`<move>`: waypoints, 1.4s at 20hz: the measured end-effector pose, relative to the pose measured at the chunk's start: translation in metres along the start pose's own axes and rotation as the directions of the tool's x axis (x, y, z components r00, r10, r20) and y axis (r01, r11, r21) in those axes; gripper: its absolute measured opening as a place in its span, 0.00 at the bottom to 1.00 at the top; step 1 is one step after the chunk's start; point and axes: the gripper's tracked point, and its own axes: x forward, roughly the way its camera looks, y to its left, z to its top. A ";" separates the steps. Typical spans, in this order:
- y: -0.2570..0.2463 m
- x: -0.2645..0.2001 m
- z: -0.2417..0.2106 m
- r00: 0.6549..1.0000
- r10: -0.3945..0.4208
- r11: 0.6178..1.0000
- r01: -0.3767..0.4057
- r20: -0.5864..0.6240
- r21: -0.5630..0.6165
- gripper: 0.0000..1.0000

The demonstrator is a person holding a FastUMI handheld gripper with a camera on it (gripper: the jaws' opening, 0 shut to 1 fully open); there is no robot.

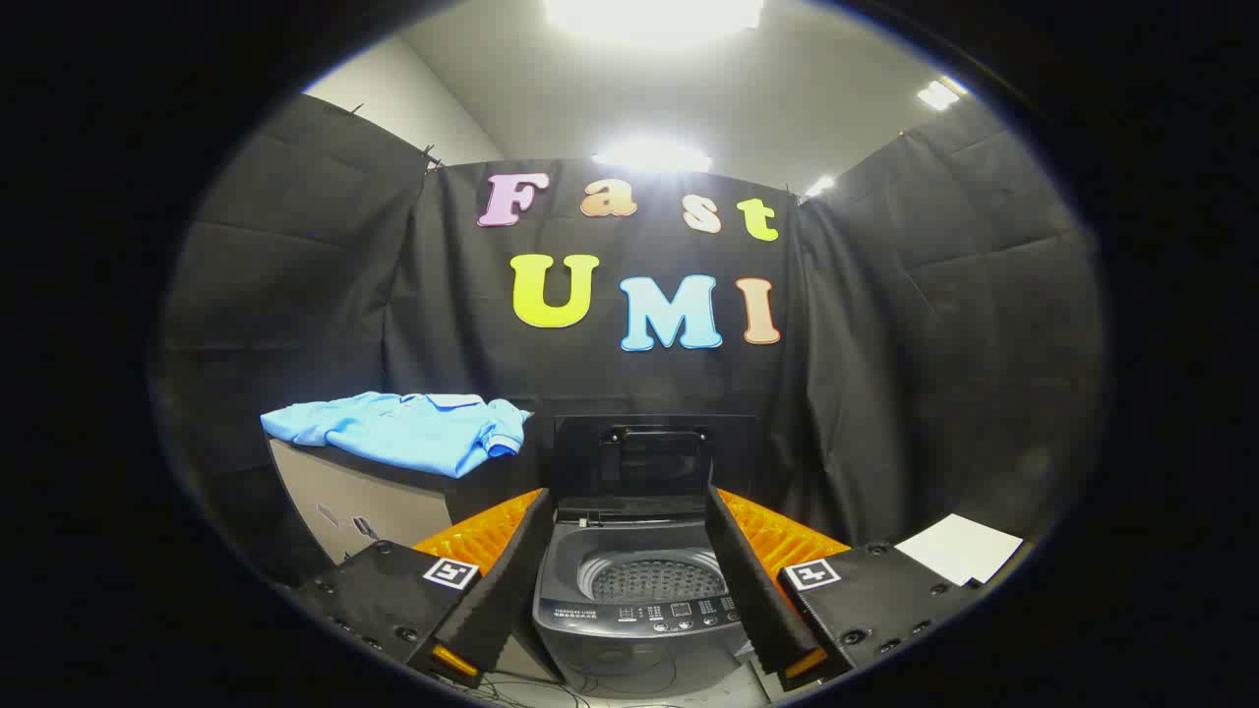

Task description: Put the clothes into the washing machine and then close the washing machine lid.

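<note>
Gripper (629, 629) fingers spread wide apart, holding nothing. At ten o'clock beyond them, a blue shirt (408, 431) lies flat on a box (359, 506), its long axis running left to right, collar toward the washer; the box's lower part is cut off. Between the fingers at twelve o'clock stands the washer (639, 600), lid (654, 457) upright, drum partly hidden by the fingers.

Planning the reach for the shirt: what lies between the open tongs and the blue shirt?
In the gripper view, only bare air: the tongs frame the washing machine; the blue shirt lies on a cabinet beyond their left finger.
</note>
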 end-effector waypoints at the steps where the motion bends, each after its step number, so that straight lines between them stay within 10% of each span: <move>1: -0.001 0.000 0.000 1.000 -0.002 1.000 0.002 0.002 -0.002 0.97; 28: 0.025 0.024 0.038 0.997 0.077 0.997 -0.077 0.020 -0.001 0.97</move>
